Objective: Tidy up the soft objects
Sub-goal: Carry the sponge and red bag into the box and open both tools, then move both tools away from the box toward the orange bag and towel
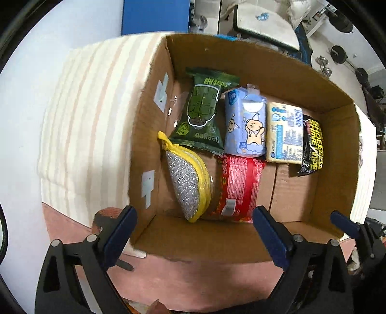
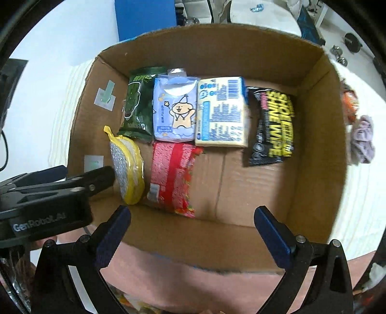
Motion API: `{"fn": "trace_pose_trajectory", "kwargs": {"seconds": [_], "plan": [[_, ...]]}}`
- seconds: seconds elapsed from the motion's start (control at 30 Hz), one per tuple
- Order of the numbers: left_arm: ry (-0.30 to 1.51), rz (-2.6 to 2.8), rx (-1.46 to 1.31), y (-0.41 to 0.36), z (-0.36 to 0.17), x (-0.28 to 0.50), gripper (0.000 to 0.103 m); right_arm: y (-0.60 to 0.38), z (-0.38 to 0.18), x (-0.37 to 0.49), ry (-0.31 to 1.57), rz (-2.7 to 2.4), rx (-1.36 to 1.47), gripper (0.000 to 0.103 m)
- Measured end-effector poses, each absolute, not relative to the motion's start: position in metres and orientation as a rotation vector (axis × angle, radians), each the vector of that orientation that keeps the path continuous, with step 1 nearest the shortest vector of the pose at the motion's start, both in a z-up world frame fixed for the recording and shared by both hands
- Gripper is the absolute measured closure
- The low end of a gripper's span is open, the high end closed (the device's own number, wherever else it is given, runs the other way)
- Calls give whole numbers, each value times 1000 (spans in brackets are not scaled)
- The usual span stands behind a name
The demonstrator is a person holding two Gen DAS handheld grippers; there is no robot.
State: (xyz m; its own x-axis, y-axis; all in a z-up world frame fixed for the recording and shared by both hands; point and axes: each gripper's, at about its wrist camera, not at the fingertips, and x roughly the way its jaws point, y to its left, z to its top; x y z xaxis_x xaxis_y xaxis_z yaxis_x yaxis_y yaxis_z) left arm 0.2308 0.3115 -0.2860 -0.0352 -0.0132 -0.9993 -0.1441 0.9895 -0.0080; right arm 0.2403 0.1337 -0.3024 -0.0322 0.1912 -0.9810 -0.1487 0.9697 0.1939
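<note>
An open cardboard box (image 1: 265,62) (image 2: 217,43) holds several soft packs. Along its far side lie a green pack (image 1: 205,111) (image 2: 138,108), a light blue tissue pack (image 1: 244,125) (image 2: 175,108), a cream pack with a barcode (image 1: 286,132) (image 2: 222,113) and a black shoe-wipe pack (image 1: 312,145) (image 2: 275,125). Nearer lie a yellow-edged silver scrubber (image 1: 187,181) (image 2: 126,166) and a red pack (image 1: 237,186) (image 2: 171,176). My left gripper (image 1: 195,233) (image 2: 86,177) hangs open above the box's near wall, empty. My right gripper (image 2: 193,231) is open and empty too, beside it.
The box stands on a cream striped cloth (image 1: 84,132) over a pink surface (image 1: 193,277). Outside its right wall lie a purple cloth (image 2: 363,140) and an orange item (image 2: 349,103). A blue panel (image 1: 154,17) and dumbbells (image 1: 324,65) are beyond.
</note>
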Motion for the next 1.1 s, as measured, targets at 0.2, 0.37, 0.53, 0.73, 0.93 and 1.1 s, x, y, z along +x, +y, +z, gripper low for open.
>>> {"fn": "trace_pose_trajectory", "kwargs": {"seconds": [0.2, 0.37, 0.53, 0.73, 0.93, 1.1], "plan": [[1494, 133, -105, 301, -251, 204, 5, 123, -278, 219, 1511, 262, 7, 0], [1412, 138, -105, 289, -218, 180, 5, 106, -245, 196, 1429, 236, -2, 0], [1326, 152, -76, 279, -180, 159, 5, 82, -210, 171, 1379, 225, 41, 0], [1256, 166, -75, 274, -147, 141, 5, 66, -175, 146, 1316, 222, 57, 0], [1237, 150, -58, 260, -128, 128, 5, 59, -152, 133, 1275, 243, 70, 0], [1221, 137, -51, 245, -116, 124, 5, 52, -141, 131, 1259, 273, 99, 0]]}}
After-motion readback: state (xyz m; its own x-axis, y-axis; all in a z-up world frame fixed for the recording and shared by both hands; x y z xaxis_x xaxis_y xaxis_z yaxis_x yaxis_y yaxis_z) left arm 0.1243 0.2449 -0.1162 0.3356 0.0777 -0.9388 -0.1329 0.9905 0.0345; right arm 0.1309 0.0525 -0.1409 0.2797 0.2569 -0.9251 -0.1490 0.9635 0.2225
